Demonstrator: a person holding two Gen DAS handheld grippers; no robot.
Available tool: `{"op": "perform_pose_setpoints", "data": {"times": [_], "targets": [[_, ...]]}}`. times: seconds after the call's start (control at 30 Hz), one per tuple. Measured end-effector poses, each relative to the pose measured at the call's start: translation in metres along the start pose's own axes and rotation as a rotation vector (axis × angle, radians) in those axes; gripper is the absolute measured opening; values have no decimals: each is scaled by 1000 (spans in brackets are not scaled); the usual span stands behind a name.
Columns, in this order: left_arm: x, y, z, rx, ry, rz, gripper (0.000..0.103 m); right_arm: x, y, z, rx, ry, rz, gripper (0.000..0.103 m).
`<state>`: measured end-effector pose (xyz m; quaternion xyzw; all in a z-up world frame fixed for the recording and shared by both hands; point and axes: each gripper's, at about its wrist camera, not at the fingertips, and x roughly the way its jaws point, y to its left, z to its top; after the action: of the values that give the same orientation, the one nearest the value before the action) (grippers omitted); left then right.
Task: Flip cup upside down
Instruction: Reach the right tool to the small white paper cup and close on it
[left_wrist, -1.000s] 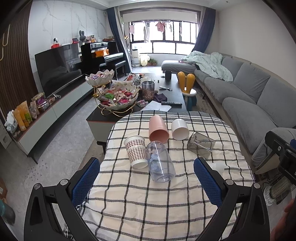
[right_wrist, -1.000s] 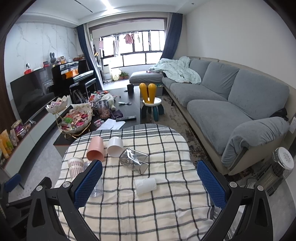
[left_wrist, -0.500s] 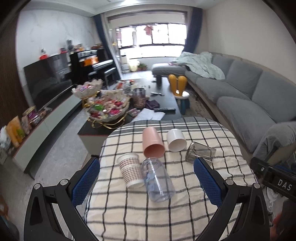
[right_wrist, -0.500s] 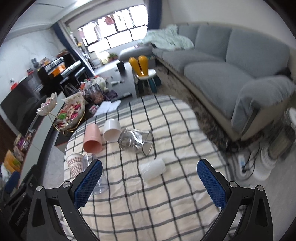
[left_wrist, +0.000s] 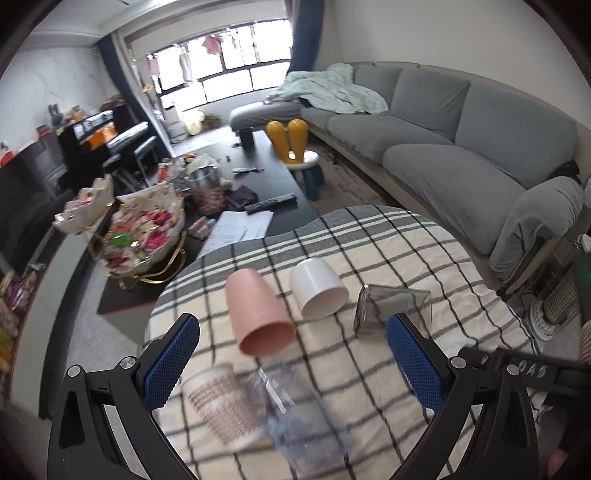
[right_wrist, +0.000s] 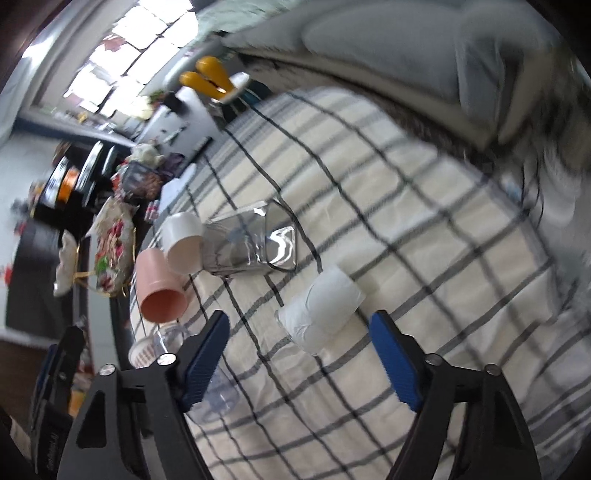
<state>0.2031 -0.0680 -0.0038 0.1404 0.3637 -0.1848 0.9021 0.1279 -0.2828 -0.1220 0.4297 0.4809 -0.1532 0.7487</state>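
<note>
Several cups lie on their sides on the checked tablecloth. A pink cup, a white cup and a square clear glass lie in a row. A patterned paper cup and a clear plastic cup lie blurred between my open left gripper's fingers. In the right wrist view a white translucent cup lies just beyond my open, empty right gripper, with the glass, white cup and pink cup further off.
A dark coffee table with snack bowls stands beyond the table's far edge. A grey sofa runs along the right. A heater stands at the right on the floor. The right wrist view is rolled and blurred.
Both grippers have moved forward and down toward the cups. The right gripper has rolled and come close over the white translucent cup. The left one now straddles the patterned and clear cups.
</note>
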Motion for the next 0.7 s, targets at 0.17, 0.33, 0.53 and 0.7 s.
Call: {"op": "perform_pose_setpoints", "data": {"times": [0.17,0.33,0.53,0.7], "targets": [[29,-3,15,23,15,-32,103,28,-10,5,116,62,12,73],[53,-6,27,45,27,-49,103,47,-12,13,168,91,21,72],[66,-8,31,57,36,-53,103,69,-17,20,207,137,16,59],[66,-9,28,53,49,-63,103,67,-15,21,184,133,10,53]]}}
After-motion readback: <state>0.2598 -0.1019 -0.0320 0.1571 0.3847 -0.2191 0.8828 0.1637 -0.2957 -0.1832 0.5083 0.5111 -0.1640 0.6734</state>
